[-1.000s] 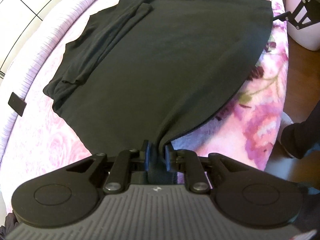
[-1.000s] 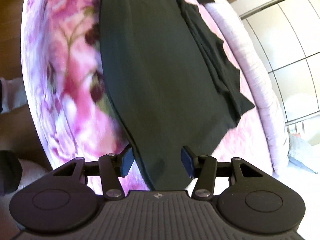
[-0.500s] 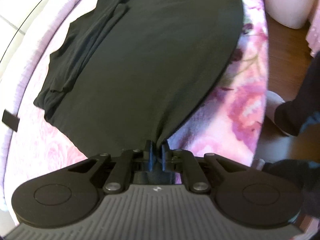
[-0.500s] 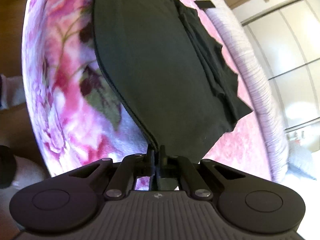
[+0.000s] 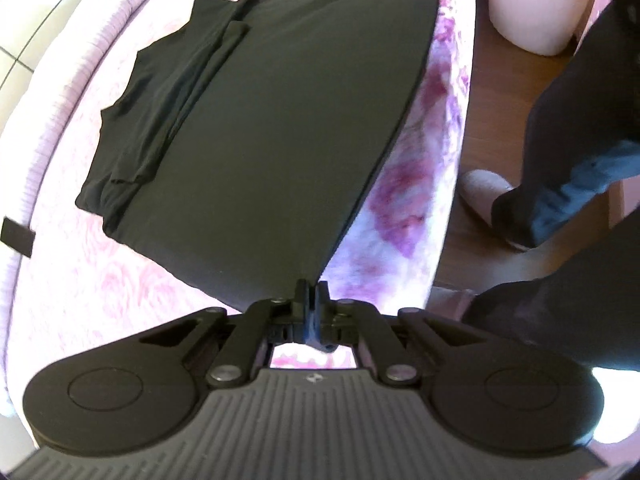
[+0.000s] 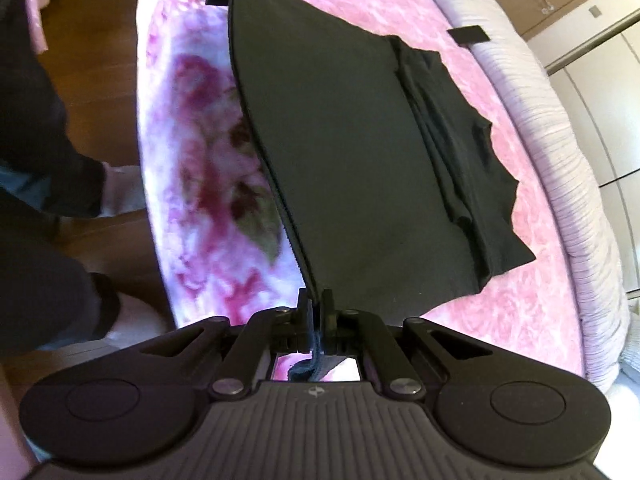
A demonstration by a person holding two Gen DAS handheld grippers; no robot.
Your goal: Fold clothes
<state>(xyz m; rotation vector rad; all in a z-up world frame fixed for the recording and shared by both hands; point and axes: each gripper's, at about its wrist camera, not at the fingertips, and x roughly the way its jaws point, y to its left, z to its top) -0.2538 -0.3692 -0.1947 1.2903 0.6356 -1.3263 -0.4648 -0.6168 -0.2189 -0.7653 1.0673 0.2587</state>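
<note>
Black garment (image 5: 280,128) hem btwn both grippers' jaws

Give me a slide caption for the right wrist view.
Right gripper pinching a corner of the black shirt, lifting its hem off the pink floral blanket.

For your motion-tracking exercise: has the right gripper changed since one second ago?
Yes. The right gripper was open around the black garment hem; now it is shut on it, with that edge lifted off the pink floral blanket.
</note>
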